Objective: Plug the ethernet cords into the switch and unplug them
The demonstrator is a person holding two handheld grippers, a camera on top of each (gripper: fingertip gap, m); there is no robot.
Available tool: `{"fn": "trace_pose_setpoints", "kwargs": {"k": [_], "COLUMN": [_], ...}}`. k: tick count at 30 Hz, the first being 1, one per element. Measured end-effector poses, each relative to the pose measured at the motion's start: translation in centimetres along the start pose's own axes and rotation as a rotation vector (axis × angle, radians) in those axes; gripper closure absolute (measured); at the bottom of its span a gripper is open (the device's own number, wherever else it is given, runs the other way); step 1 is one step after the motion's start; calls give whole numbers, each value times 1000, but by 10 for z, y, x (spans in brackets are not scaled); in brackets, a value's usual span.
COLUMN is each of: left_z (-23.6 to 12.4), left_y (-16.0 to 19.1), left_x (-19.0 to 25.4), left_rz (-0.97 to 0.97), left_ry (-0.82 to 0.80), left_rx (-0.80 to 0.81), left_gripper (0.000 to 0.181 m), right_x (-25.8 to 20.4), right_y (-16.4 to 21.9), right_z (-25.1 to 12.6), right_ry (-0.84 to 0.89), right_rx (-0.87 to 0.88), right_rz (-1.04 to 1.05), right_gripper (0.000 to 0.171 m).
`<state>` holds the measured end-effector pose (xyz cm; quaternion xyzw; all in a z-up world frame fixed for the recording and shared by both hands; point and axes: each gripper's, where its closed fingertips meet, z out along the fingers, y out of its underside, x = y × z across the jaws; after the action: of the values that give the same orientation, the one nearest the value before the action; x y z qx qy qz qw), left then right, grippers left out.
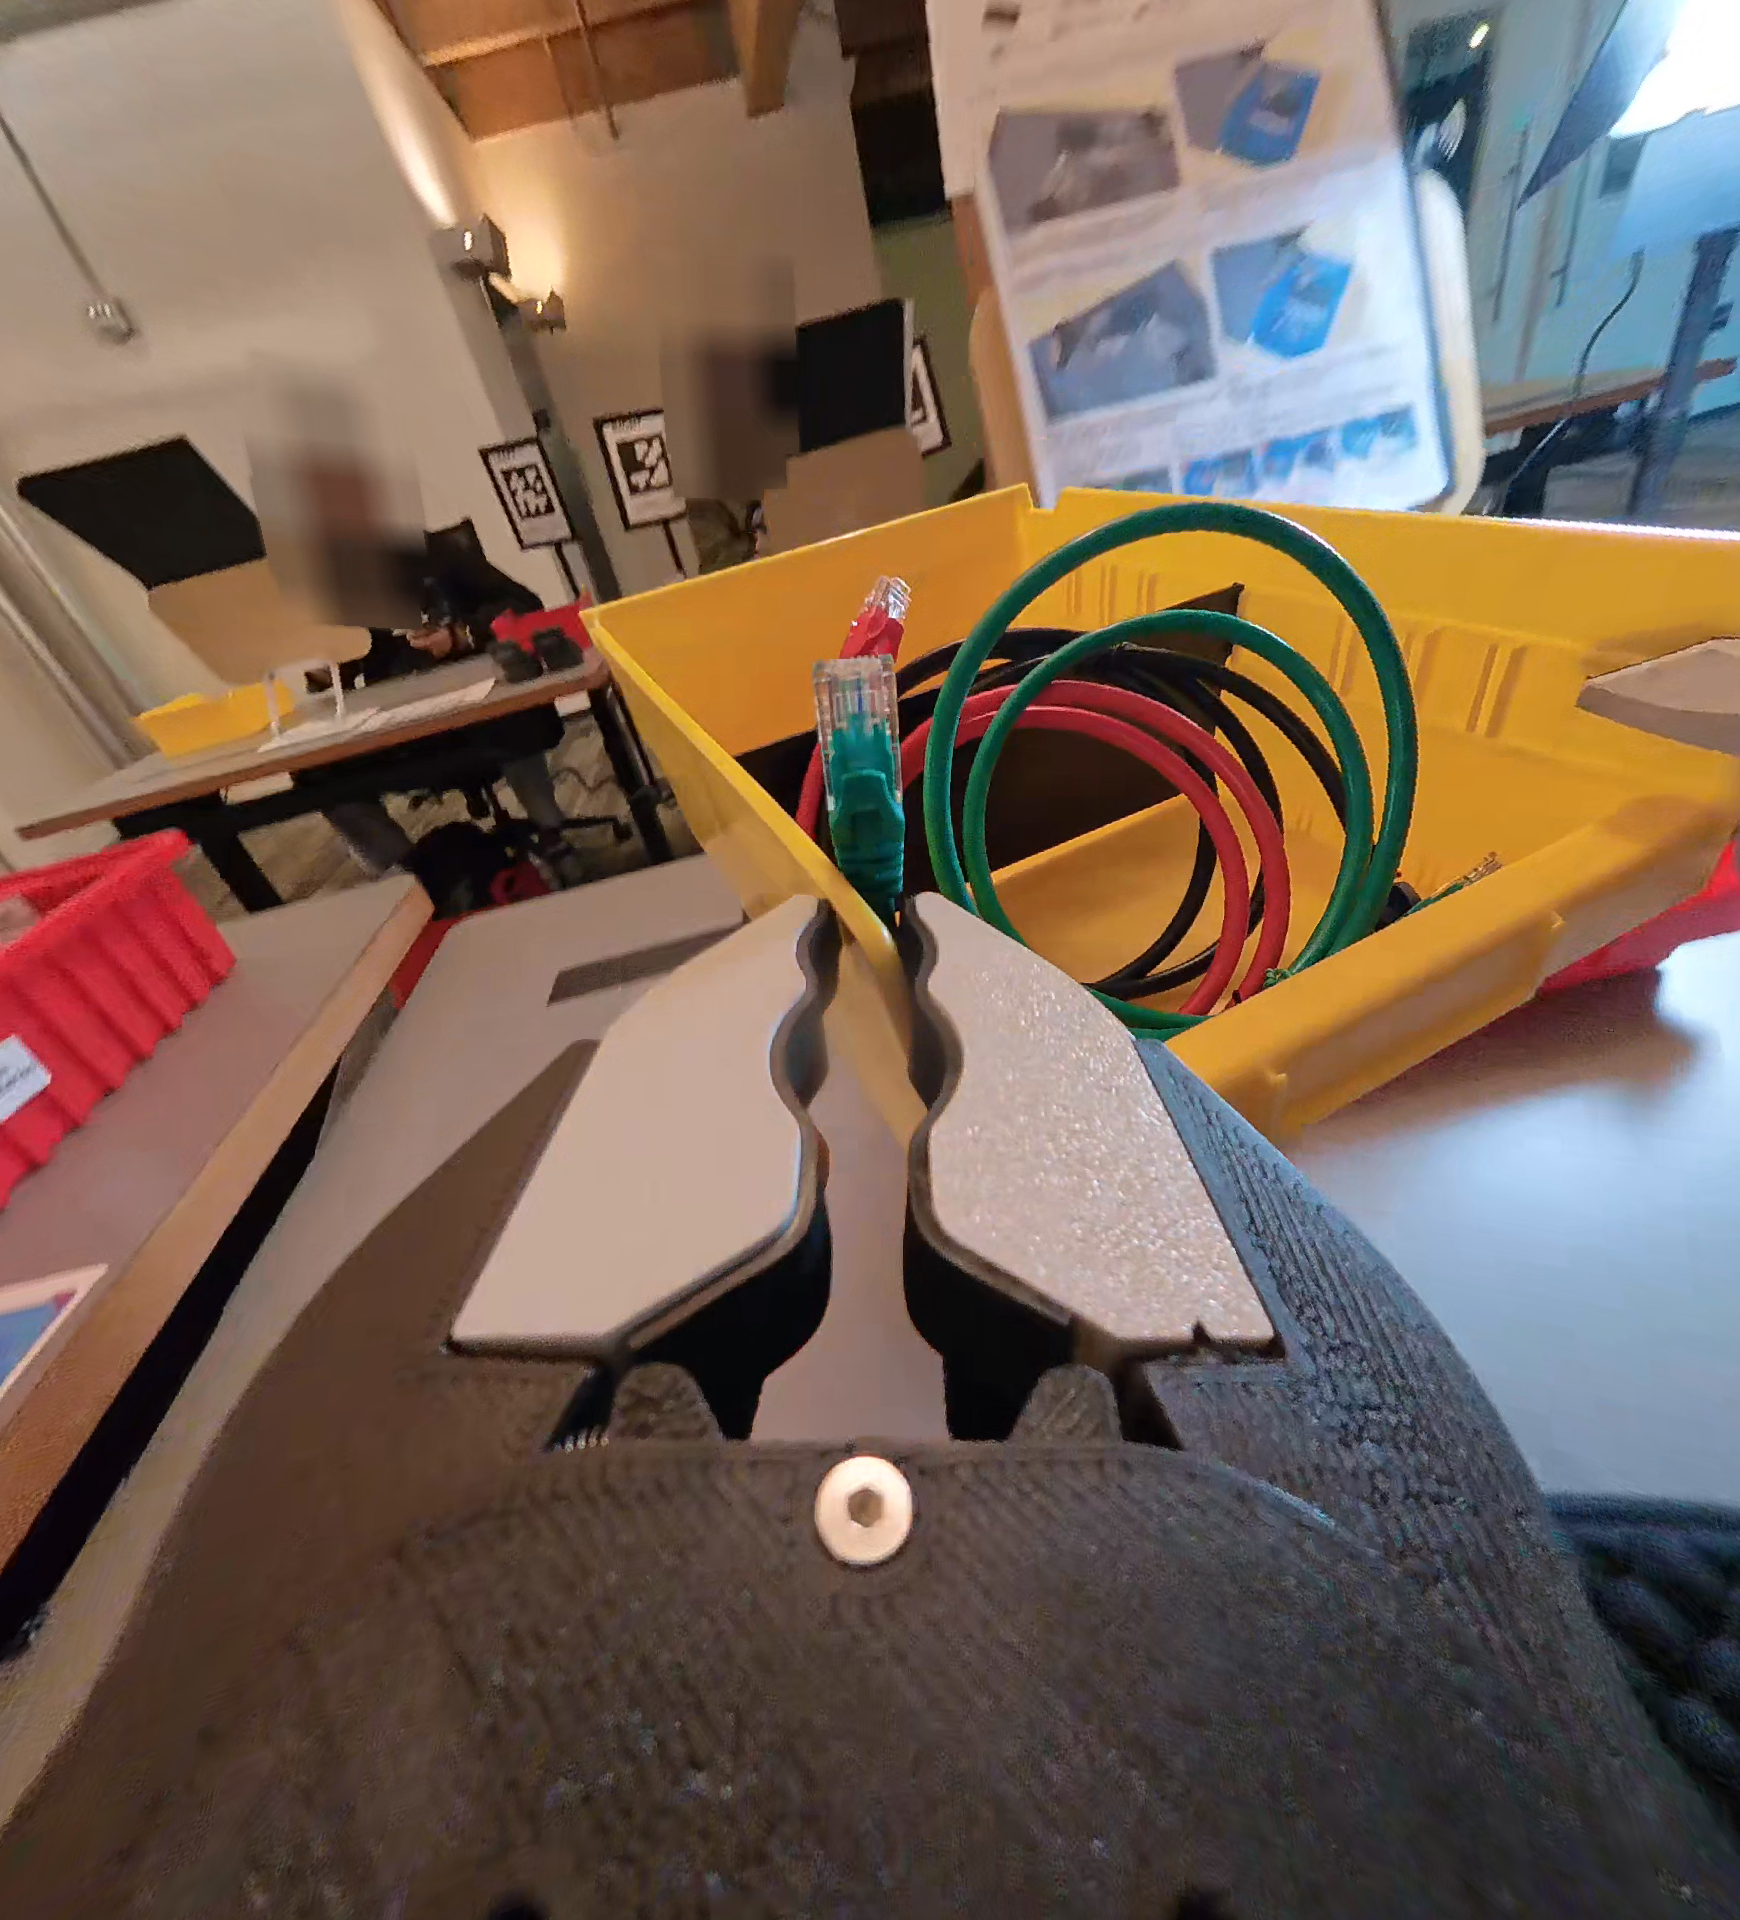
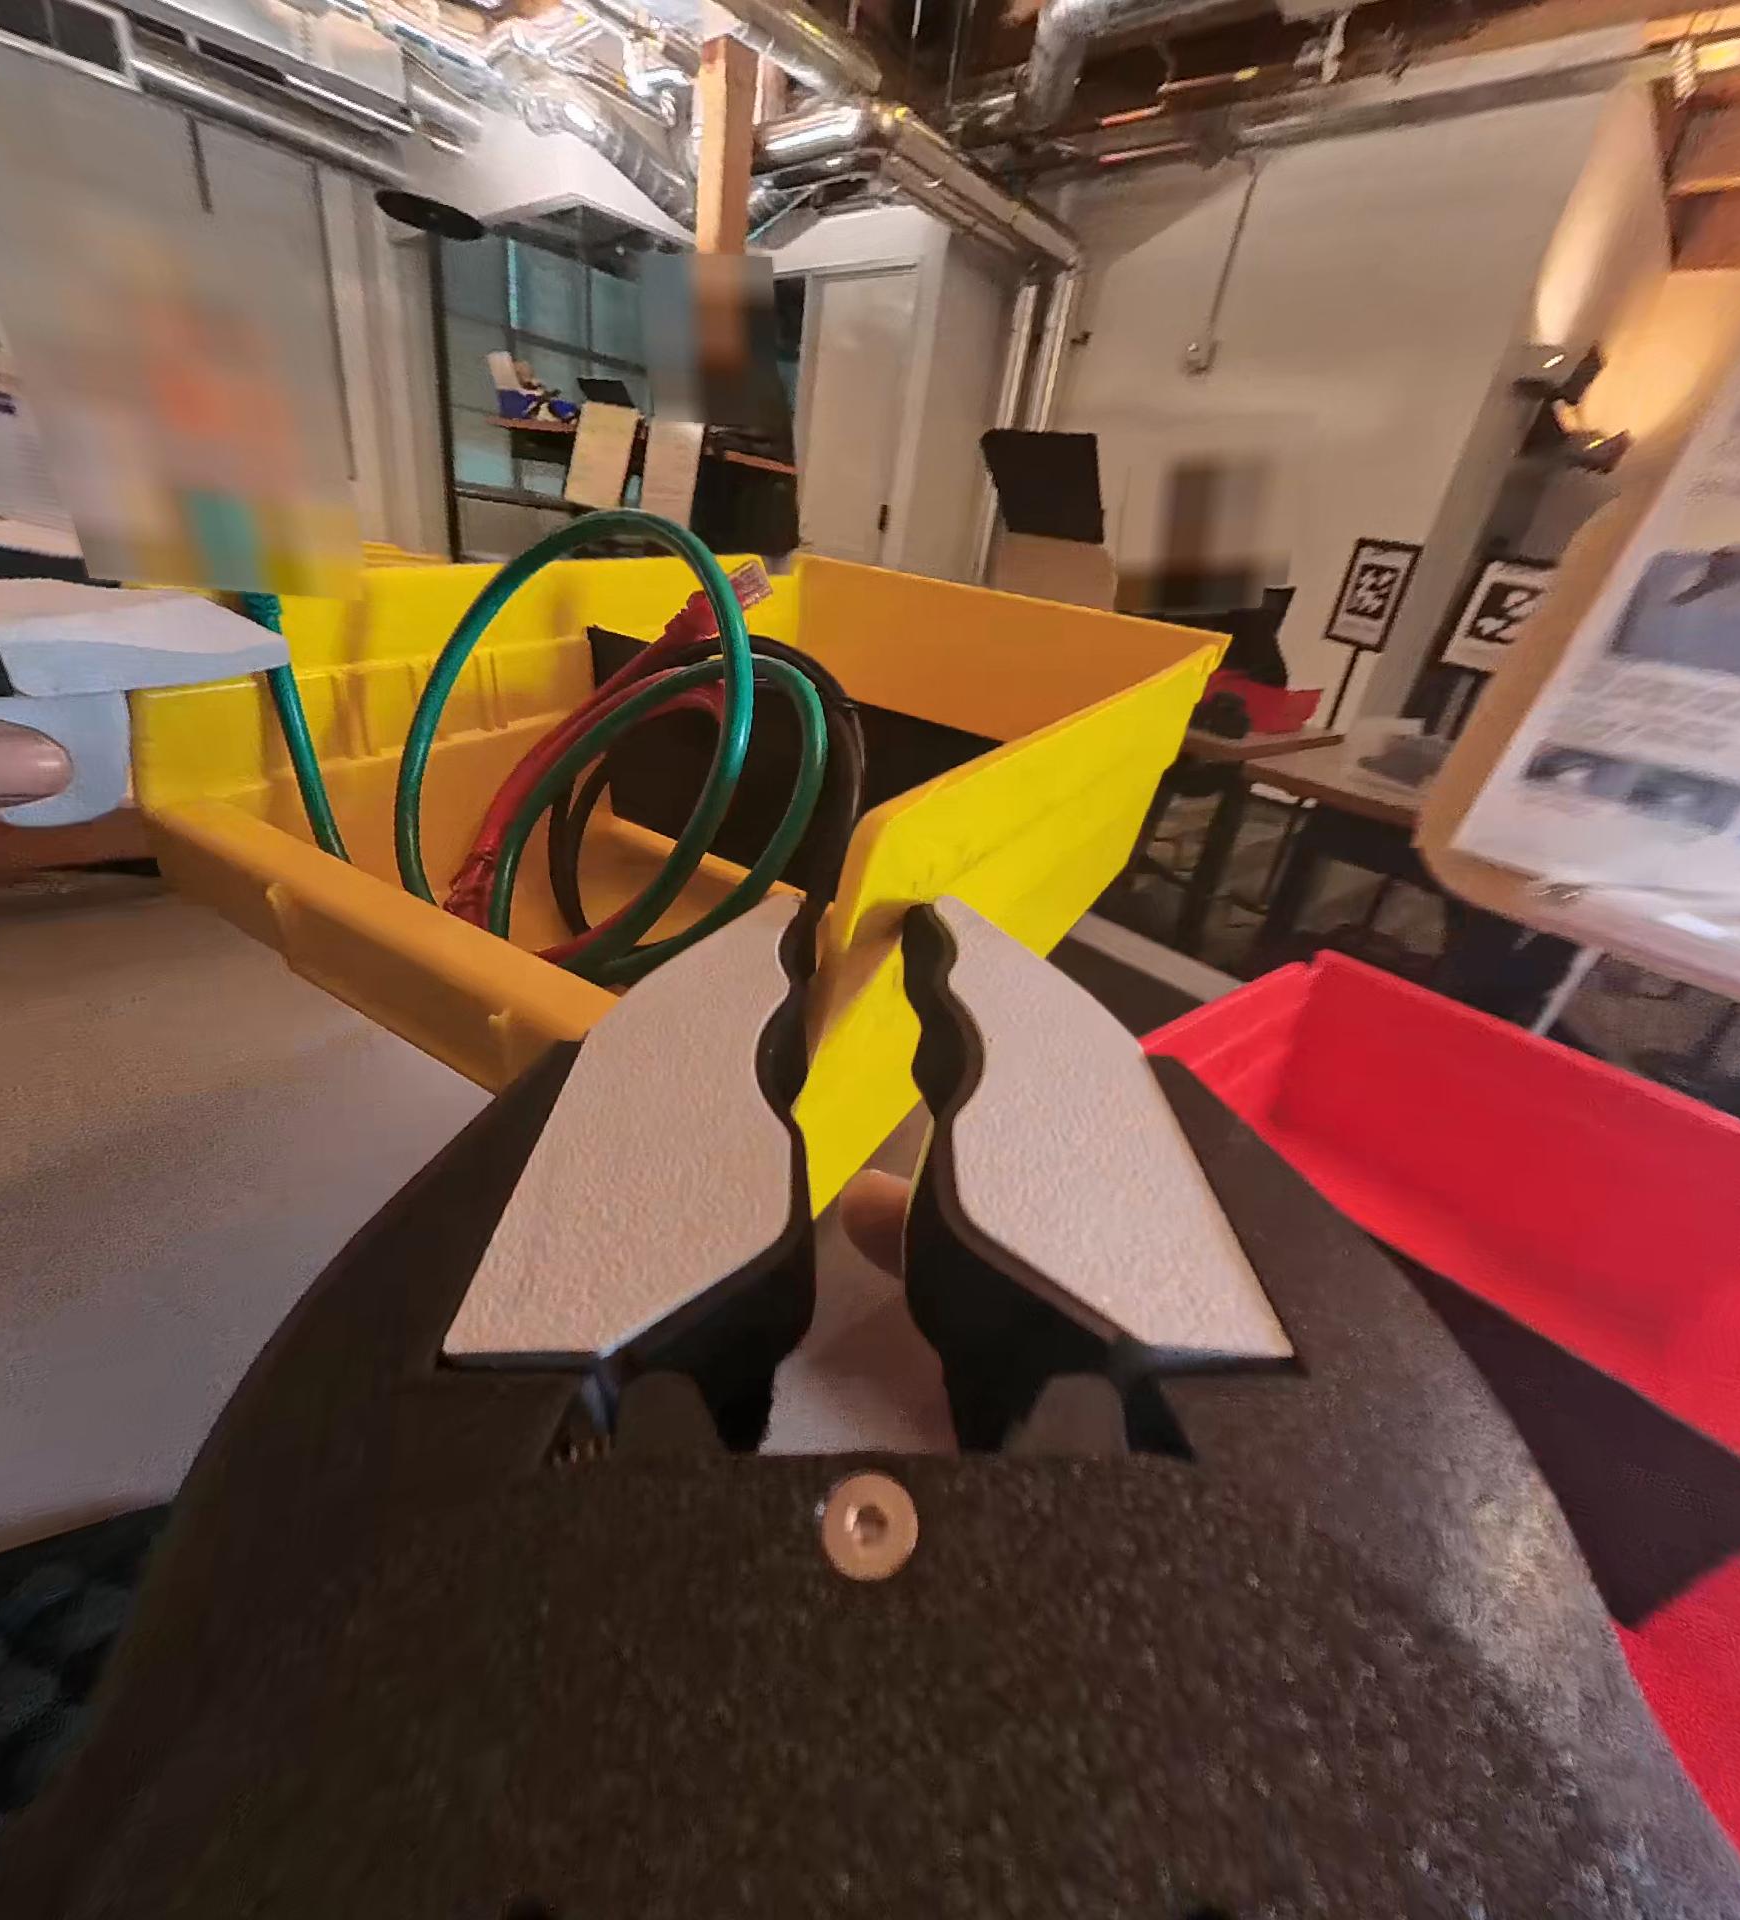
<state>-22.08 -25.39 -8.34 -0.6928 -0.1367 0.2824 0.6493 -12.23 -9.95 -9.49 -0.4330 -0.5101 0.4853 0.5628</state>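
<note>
Gripping opposite side walls of the yellow bin (image 1: 1468, 831), left gripper (image 1: 866, 925) and right gripper (image 2: 855, 925) clamp plastic; coiled ethernet cords (image 1: 1261, 790) (green, red, black) lie inside, on the counter (image 1: 1572, 1195).

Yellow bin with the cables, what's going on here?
A person holds a tool in each hand, one at each side wall of the yellow bin. The left tool and the right tool each look clamped on a wall edge. Coiled green, red and black cords lie inside, untouched. No switch is in view; nothing is plugged yet.
</note>
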Motion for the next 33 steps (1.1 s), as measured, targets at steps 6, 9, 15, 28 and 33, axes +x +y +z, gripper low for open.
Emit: {"fn": "trace_pose_setpoints", "kwargs": {"k": [6,9,15,28,33], "left_z": [8,19,53,34,61], "left_y": [91,113,127,113,151], "left_x": [-19,-13,0,85,106], "left_rz": [-36,-56,-119,444,670], "left_ry": [-19,-19,103,550,658], "left_rx": [-81,-100,-260,-621,-793], "left_gripper": [171,171,162,125,121], "right_x": [-27,-20,-5,89,103], "right_y": [84,110,130,183,208], "right_z": [30,34,26,-27,-34], "right_ry": [-51,-36,-65,-492,-551], "right_rx": [-132,-212,-383,-1072,-1183], "right_rz": [7,20,3,-587,-634], "right_gripper": [154,155,133,99,144]}}
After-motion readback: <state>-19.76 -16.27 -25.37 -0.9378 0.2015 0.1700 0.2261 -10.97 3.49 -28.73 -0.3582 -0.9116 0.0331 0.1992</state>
